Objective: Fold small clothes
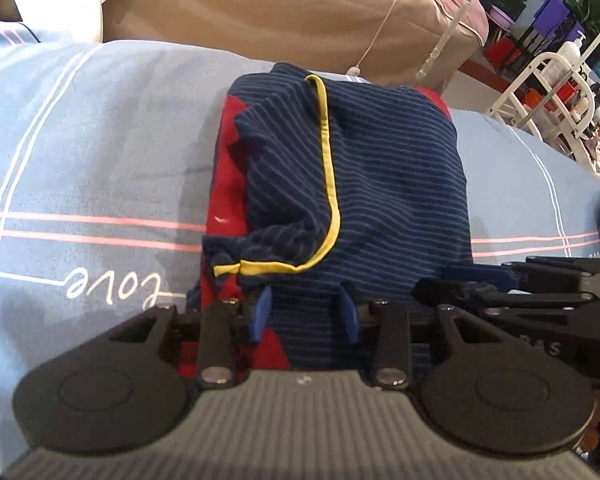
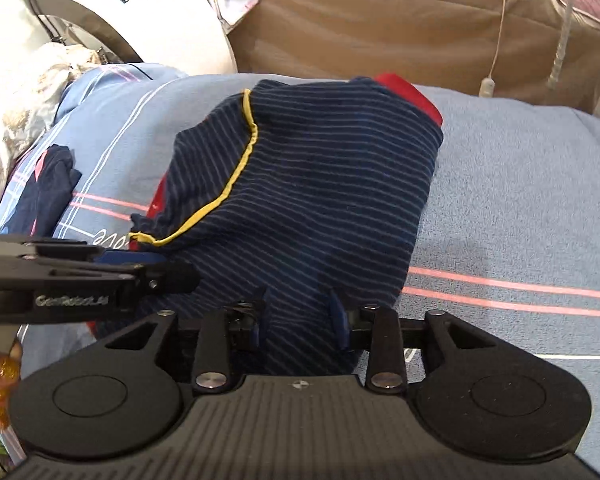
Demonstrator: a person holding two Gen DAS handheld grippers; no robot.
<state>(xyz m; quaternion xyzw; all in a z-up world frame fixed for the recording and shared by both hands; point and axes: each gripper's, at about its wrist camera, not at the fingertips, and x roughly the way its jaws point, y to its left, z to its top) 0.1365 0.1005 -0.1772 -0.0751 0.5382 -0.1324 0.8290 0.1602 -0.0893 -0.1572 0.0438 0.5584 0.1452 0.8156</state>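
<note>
A navy striped garment (image 1: 380,184) with yellow trim and red panels lies folded into a rough rectangle on the light blue bedsheet (image 1: 100,152). My left gripper (image 1: 306,312) hovers over its near edge. The blue pads (image 1: 262,312) stand apart with only the flat cloth showing behind them. In the right wrist view the same garment (image 2: 320,200) fills the middle. My right gripper (image 2: 298,314) is open above its near edge, with no cloth pinched. The two grippers sit side by side: the right gripper (image 1: 448,280) shows at the left wrist view's right edge, and the left gripper (image 2: 160,268) at the other view's left.
A second dark garment (image 2: 48,192) lies on the sheet (image 2: 520,200) to the left. A tan padded bag (image 2: 420,20) and a white device (image 2: 140,12) stand behind the bed. A white rack (image 1: 540,92) is at the far right. A hand (image 2: 4,364) holds the left gripper's handle.
</note>
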